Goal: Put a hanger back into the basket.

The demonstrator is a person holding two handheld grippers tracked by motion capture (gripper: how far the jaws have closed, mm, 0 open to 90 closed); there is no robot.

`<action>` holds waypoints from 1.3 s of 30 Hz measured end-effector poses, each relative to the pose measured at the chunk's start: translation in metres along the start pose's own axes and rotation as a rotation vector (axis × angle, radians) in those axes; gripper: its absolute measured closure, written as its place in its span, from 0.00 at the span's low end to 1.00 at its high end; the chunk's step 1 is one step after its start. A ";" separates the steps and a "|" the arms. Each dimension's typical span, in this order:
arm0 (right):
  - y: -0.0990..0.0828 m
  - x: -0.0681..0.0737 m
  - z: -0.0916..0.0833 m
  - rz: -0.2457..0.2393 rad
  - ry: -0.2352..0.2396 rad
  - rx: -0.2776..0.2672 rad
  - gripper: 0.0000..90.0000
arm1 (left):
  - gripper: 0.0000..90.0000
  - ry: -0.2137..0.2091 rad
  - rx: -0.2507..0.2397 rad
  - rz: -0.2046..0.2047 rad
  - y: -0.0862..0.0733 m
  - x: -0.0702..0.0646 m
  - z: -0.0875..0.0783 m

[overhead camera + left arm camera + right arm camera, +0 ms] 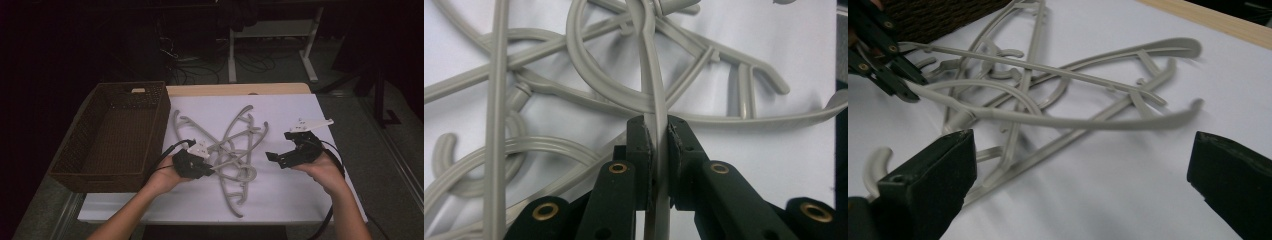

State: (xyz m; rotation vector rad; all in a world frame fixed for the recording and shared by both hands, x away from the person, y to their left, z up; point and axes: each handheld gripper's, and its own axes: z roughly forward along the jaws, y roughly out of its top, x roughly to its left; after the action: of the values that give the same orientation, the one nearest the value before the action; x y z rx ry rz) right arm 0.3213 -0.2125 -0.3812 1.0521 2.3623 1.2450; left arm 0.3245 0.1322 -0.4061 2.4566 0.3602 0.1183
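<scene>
While gripped, grey hanger (655, 75) (unlabelled), left tool (659, 150)

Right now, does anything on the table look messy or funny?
Yes. The grey hangers lie tangled in a crisscross heap on the white sheet, beside the wicker basket. The left gripper pinches one hanger's bar.
</scene>
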 end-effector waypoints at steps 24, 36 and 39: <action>-0.041 -0.009 -0.006 0.058 -0.042 -0.010 0.00 | 0.91 0.084 -0.091 -0.079 0.042 0.016 -0.063; -0.045 -0.010 -0.002 0.059 -0.033 -0.015 0.00 | 0.91 0.130 -0.136 -0.081 0.055 0.030 -0.113; -0.046 -0.011 -0.002 0.062 -0.033 -0.012 0.00 | 0.91 0.144 -0.146 -0.085 0.053 0.034 -0.125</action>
State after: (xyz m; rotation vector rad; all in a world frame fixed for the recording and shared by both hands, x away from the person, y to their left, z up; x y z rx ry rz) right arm 0.3062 -0.2382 -0.4174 1.1419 2.3107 1.2520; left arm 0.3480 0.1759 -0.2755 2.2915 0.5006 0.2757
